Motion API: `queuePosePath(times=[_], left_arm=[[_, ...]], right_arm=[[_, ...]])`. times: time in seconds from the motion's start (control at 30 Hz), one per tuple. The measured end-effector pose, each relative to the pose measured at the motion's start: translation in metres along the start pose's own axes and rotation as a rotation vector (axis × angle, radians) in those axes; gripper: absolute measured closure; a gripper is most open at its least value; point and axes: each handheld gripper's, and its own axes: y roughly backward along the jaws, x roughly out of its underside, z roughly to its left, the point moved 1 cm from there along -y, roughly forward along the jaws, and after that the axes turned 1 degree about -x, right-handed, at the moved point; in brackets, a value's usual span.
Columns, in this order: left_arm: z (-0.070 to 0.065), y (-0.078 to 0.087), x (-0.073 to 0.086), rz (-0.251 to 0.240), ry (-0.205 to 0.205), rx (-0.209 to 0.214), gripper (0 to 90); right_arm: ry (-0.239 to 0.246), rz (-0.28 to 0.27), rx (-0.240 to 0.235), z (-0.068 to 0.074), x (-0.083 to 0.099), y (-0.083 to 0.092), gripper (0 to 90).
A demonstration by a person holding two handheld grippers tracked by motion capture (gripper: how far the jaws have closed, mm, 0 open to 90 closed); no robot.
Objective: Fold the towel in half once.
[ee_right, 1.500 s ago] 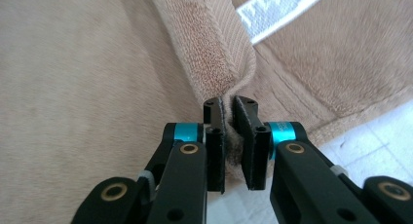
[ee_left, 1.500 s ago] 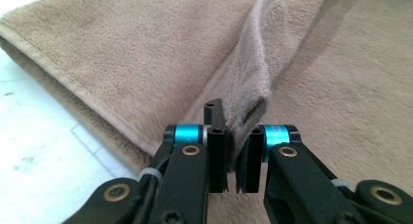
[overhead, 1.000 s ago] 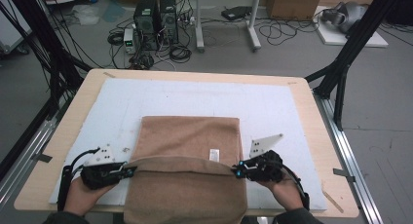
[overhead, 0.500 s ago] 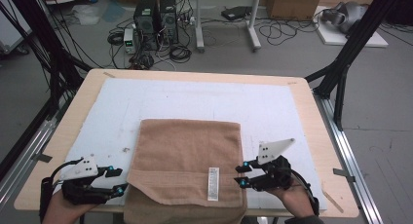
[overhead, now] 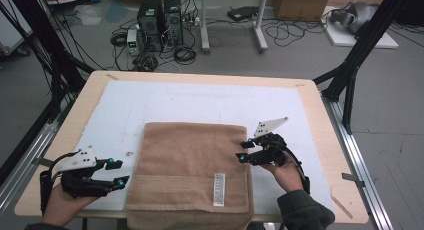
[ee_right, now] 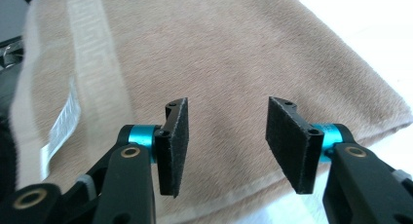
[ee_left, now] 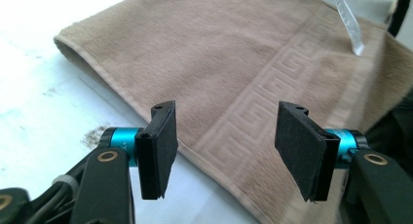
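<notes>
Both claws have just been opening with nothing between them: from above, left gripper sits beside the towel, which overhangs the table's near edge; right gripper hovers at its right edge. Left gripper view: white label, unreadable.

Both tongs have just opened, releasing the folded towel.

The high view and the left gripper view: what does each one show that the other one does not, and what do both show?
High view alone: the light wooden table, the black computer towers on the floor, the right gripper open beside the towel.

Left gripper view alone: the woven key-pattern band, seen close between its own black fingers.

Both: the folded tan terry towel, its white care label, the open left gripper.
</notes>
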Motion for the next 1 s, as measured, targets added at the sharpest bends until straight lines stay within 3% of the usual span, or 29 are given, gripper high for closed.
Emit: queuePosePath(times=[0.13,0.23,0.33,0.4,0.53,0.6,0.67,0.7,0.77,0.87,0.93,1.0], left_arm=[[0.012,-0.019,-0.01,0.007,0.007,-0.014,40.9],[0.024,-0.035,-0.019,0.004,0.015,-0.043,40.8],[0.037,-0.05,-0.028,0.008,0.027,-0.092,40.2],[0.047,-0.061,-0.036,0.028,0.034,-0.146,40.6],[0.071,-0.084,-0.047,0.041,0.074,-0.199,42.7],[0.083,-0.095,-0.048,0.048,0.105,-0.196,44.3],[0.091,-0.107,-0.044,0.077,0.109,-0.236,43.9],[0.096,-0.112,-0.041,0.092,0.121,-0.24,43.6],[0.105,-0.12,-0.035,0.115,0.166,-0.248,41.9],[0.112,-0.13,-0.029,0.123,0.211,-0.228,41.4],[0.115,-0.131,-0.029,0.098,0.224,-0.225,43.1],[0.114,-0.133,-0.03,0.101,0.218,-0.226,50.5]], right_arm=[[-0.015,0.01,0.035,-0.012,-0.005,-0.009,44.9],[-0.029,0.024,0.03,-0.021,-0.009,-0.013,43.8],[-0.029,0.032,0.053,-0.029,-0.014,-0.015,41.8],[-0.035,0.031,0.074,-0.037,-0.018,-0.016,40.2],[-0.068,0.023,0.114,-0.054,-0.023,-0.02,37.1],[-0.084,0.032,0.129,-0.062,-0.023,-0.024,36.5],[-0.12,0.04,0.115,-0.07,-0.022,-0.029,35.5],[-0.129,0.034,0.106,-0.073,-0.022,-0.033,35.6],[-0.132,0.065,0.134,-0.078,-0.02,-0.038,35.9],[-0.157,0.09,0.149,-0.085,-0.015,-0.044,36.4],[-0.182,0.099,0.137,-0.091,-0.01,-0.05,38.1],[-0.185,0.122,0.137,-0.094,-0.007,-0.055,44.8]])
